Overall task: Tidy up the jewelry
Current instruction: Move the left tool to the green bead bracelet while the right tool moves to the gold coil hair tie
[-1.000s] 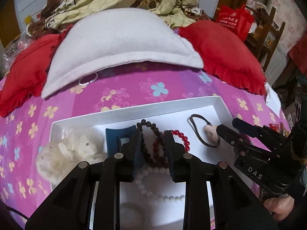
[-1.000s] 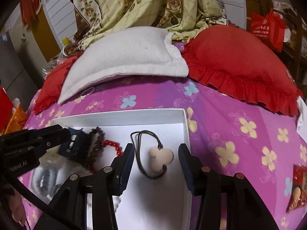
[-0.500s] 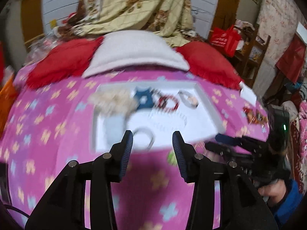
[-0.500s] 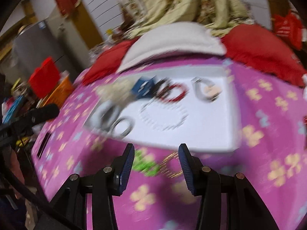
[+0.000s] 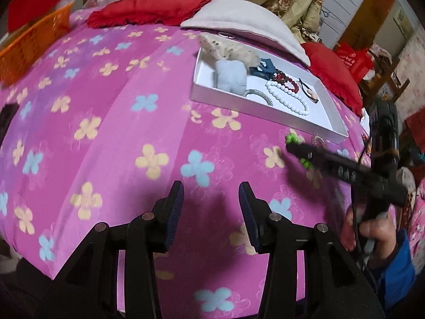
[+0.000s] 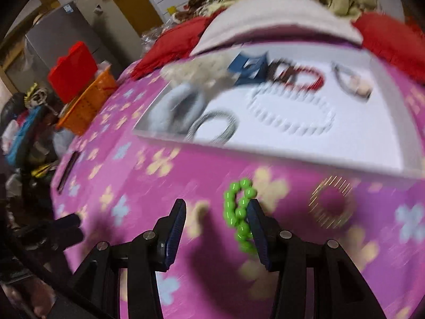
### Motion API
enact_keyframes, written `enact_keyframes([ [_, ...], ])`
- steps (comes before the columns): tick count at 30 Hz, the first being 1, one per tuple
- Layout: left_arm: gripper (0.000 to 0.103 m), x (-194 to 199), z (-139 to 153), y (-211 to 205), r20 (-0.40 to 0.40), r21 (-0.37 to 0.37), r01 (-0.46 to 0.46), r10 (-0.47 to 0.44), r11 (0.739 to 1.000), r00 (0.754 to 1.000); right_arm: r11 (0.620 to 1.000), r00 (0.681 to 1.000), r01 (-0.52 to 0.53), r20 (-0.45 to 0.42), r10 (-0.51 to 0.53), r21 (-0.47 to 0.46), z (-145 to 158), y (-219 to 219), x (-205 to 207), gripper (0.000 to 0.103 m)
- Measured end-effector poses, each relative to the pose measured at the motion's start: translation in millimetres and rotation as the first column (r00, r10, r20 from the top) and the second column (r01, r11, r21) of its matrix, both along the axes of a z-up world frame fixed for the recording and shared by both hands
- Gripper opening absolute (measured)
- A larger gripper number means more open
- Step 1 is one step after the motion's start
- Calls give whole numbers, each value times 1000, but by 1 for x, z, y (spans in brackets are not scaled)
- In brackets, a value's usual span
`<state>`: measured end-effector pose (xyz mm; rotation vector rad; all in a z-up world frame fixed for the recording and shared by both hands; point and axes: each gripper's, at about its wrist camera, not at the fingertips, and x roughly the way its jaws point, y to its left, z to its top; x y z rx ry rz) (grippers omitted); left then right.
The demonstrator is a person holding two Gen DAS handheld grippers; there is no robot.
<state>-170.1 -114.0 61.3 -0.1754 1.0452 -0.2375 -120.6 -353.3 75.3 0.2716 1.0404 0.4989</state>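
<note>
A white tray (image 5: 265, 111) on the pink flowered bedspread holds a white bead bracelet (image 5: 288, 98), a red bead bracelet (image 5: 288, 81), a blue clip (image 5: 261, 67), fluffy scrunchies (image 5: 231, 77) and a hair tie (image 5: 309, 93). A green bead bracelet (image 6: 237, 212) and a gold coil ring (image 6: 332, 203) lie on the bedspread in front of the tray. My right gripper (image 6: 216, 215) is open just above the bedspread, its right finger (image 6: 259, 228) beside the green bracelet. My left gripper (image 5: 211, 202) is open and empty, far from the tray.
Red cushions (image 5: 148, 13) and a white pillow (image 5: 239, 18) lie behind the tray. An orange basket (image 5: 29, 45) stands at the bed's left edge. A black phone (image 6: 67, 170) lies on the bedspread to the left. Furniture and clutter (image 5: 382, 61) stand beside the bed.
Both grippers have pulled back out of the tray. The left one swung left and away. The right one came down next to the green bracelet in front of the tray.
</note>
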Motion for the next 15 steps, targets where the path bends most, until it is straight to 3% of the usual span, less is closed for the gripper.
enact_keyframes([
  [3, 42, -2, -1, -2, 5, -3, 11, -11, 1000, 1000, 993, 996, -79, -45, 83, 85, 2, 7, -23, 47],
  [5, 42, -3, 0, -5, 5, -1, 26, -26, 1000, 1000, 992, 996, -83, -36, 86, 90, 5, 3, -36, 47],
  [8, 42, -5, 0, -10, 9, 5, 48, -48, 999, 999, 999, 1000, 5, 13, -6, 46, 13, -23, -49, 47],
  [12, 42, -8, -5, -17, 1, 0, 65, -65, 998, 998, 981, 982, 188, 34, -186, -56, 12, -68, -40, 47],
  [15, 42, -10, -5, -24, 3, 8, 78, -78, 997, 997, 963, 971, 238, 64, -232, -126, 10, -75, -29, 47],
])
